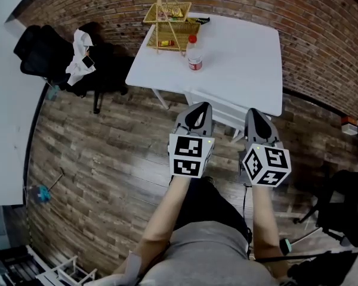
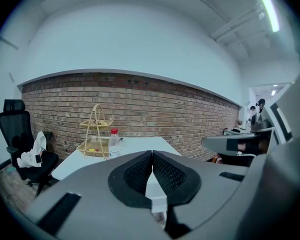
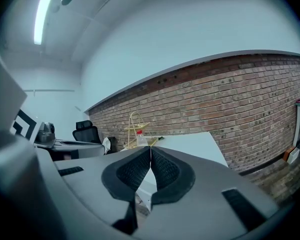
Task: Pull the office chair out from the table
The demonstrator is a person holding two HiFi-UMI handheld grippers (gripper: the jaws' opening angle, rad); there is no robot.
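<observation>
A black office chair (image 1: 48, 55) with a white cloth on its seat stands to the left of the white table (image 1: 244, 58), a little apart from it. It also shows at the left of the left gripper view as the chair (image 2: 17, 139), and far off in the right gripper view as the chair (image 3: 87, 131). My left gripper (image 1: 197, 111) and right gripper (image 1: 254, 115) hover side by side over the table's near edge, far from the chair. Both are shut with nothing between the pads, as the left gripper (image 2: 152, 155) and the right gripper (image 3: 150, 151) show in their own views.
On the table stand a wire basket stand (image 1: 170, 19) and a red-capped plastic bottle (image 1: 194, 53). A second dark chair (image 1: 346, 210) sits at the lower right. A brick wall (image 1: 322, 22) runs behind the table. The floor (image 1: 107, 159) is wood plank.
</observation>
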